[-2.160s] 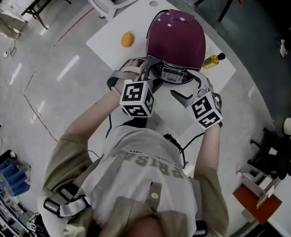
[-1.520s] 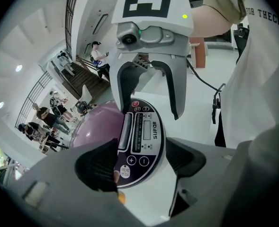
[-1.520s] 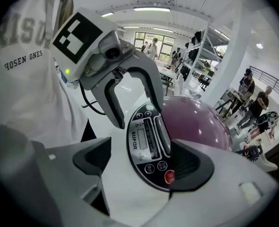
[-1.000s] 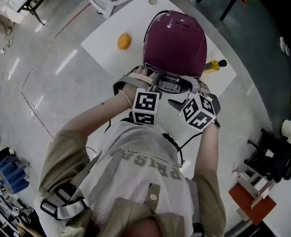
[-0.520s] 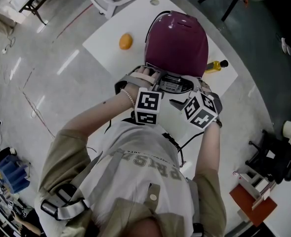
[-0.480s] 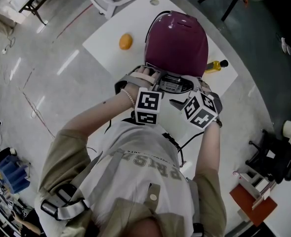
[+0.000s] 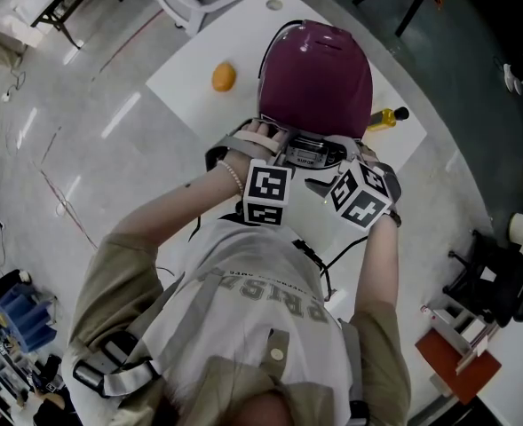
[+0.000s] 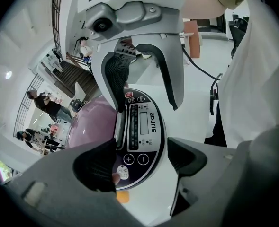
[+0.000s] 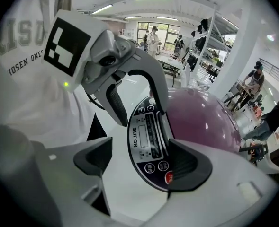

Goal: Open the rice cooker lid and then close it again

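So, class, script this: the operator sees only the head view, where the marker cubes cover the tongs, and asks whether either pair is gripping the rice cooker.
Observer: No. The left tongs stand apart in front of the control panel, pressing nothing.
Operator: And the right ones?
Observer: The right tongs are apart too, framing the same panel.
Operator: Is the display lit?
Observer: The display looks blank and grey.

Your left gripper (image 8: 144,161) covered one end of the control panel (image 8: 141,126) in its own view. The rice cooker (image 7: 314,74) hid part of the yellow bottle (image 7: 384,116). The button print was too small to read.
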{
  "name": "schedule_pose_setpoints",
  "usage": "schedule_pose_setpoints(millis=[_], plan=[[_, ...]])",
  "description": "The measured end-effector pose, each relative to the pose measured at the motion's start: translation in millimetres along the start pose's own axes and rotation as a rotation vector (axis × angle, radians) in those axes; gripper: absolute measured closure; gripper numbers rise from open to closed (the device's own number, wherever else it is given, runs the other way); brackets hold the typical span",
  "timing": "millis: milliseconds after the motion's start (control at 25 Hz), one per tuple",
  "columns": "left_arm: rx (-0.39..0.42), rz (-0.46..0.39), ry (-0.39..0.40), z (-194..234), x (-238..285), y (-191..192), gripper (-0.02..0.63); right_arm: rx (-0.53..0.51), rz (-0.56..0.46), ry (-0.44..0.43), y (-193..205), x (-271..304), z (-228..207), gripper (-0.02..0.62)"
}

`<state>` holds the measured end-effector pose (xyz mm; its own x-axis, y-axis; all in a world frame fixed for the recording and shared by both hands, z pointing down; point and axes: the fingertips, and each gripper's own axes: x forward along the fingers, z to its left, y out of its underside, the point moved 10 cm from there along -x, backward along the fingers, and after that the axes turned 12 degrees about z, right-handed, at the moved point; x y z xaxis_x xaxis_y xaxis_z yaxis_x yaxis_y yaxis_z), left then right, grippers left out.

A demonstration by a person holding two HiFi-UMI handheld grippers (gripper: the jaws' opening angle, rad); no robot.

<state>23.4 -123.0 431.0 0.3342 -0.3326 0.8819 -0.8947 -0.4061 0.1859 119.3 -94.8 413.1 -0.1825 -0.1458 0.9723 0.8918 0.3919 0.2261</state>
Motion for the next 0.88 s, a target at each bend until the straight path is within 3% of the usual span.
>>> schedule_pose_setpoints(millis=[200,400,680,880], plan=[[0.014,0.010,-0.015,-1.7,-0.5,-1.4,0.255,0.014,0.032,-0.012,-3.3,-2.1,-2.0,0.242],[0.012,0.009,-0.024,-3.1,-0.8,-3.1,0.255,0.044,0.033,-0.017,-3.1,-5.3,-8.5,0.304],[0.005,0.016,-0.025,-1.3,2.1,-4.1,0.261,0.015,0.090,-0.014,-6.3,-2.5,-9.6,0.304],[-0.004,0.013,-0.026,-0.3,2.7,-1.2,0.253,0.022,0.061,-0.005,-6.3,-2.5,-10.2,0.299]])
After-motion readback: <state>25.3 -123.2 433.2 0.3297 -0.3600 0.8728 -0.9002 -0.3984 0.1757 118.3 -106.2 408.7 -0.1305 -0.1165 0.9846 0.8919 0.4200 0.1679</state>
